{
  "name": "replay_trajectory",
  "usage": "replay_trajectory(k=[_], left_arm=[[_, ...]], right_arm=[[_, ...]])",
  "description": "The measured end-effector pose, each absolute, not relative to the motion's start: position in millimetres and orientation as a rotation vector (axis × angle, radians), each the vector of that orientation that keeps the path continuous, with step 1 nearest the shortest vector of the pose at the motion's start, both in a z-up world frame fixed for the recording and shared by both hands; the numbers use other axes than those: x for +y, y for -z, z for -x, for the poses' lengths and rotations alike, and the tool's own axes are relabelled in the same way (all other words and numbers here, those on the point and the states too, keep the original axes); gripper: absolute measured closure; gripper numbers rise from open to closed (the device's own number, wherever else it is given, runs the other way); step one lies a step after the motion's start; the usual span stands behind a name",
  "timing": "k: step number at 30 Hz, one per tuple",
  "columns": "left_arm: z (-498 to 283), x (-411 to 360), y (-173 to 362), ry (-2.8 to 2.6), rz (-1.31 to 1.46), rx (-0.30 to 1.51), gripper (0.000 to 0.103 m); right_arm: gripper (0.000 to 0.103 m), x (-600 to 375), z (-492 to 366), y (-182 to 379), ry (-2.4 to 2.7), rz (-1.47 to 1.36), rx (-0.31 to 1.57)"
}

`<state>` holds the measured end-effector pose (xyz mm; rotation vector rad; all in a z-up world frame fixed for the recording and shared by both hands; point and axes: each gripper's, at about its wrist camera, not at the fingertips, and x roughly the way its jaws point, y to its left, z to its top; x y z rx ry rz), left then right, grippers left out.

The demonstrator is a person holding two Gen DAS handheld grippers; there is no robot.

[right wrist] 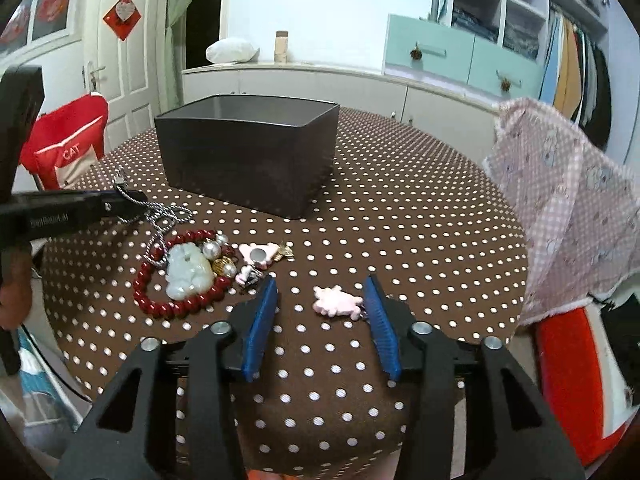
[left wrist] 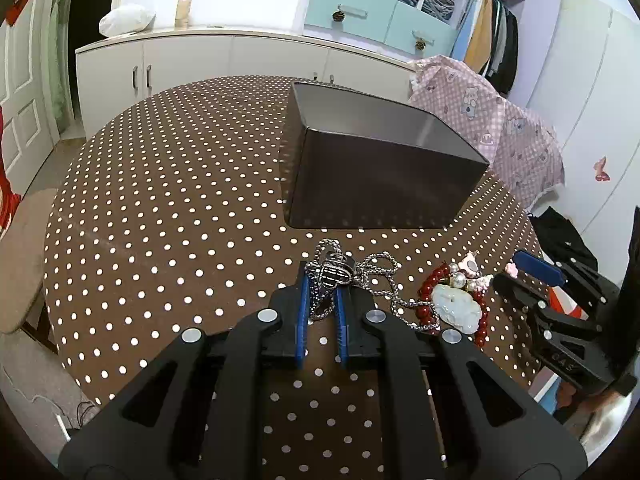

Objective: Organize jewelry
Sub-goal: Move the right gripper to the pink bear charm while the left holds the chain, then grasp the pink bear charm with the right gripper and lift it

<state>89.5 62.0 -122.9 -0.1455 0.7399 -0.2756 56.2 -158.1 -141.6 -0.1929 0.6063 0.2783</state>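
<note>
1. My left claw (left wrist: pixel 322 280): jaws nearly together, clamped on the silver chain necklace (left wrist: pixel 376 276) at its dark striped pendant (left wrist: pixel 334 274). The chain trails from the pads onto the table (left wrist: pixel 180 200) towards the bead pile.
2. My right claw (right wrist: pixel 322 300): jaws apart, blue pads (right wrist: pixel 260 320) not pressing on anything. A pink flat charm (right wrist: pixel 334 300) lies on the cloth between them, touching or nearly touching the right-hand pad.
3. Dark grey box (right wrist: pixel 244 160): open-topped, rectangular, standing on the table beyond the jewelry. I cannot see anything inside it from either view.
4. Red bead bracelet (right wrist: pixel 176 280): lying flat in a loop, left of my right claw.
5. Pale green carved pendant (right wrist: pixel 188 272): resting inside the bracelet loop.
6. Pearl-like beads with one gold bead (right wrist: pixel 218 256): clustered at the bracelet's far-right edge.
7. Second pink charm with a round dark centre (right wrist: pixel 258 255): just right of the pearls, with a small gold piece beside it.
8. Table: round, covered in brown cloth with white dots.
9. Pink checked fabric (right wrist: pixel 560 200): draped at the table's right side.
</note>
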Motion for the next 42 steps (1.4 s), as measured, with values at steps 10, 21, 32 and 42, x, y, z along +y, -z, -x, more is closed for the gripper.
replay_trajectory(k=[10,21,32,42], left_arm=[[-82.3,57.2,120.2,0.28,0.151,0.729,0.091],[-81.3,50.8,94.3,0.295,0.127,0.664,0.091],[-89.0,45.1,71.4,0.317,0.108,0.617,0.091],[-96.0,37.5,15.3,0.355,0.058,0.49,0.091]], right_arm=[[0.083,-168.8,-61.7,137.1,-0.3,0.096,0.637],[0.098,-174.8,-65.8,115.8,-0.309,0.051,0.609],[0.098,-177.4,-69.7,73.5,-0.361,0.012,0.52],[0.098,-165.2,-78.1,29.7,-0.402,0.041,0.419]])
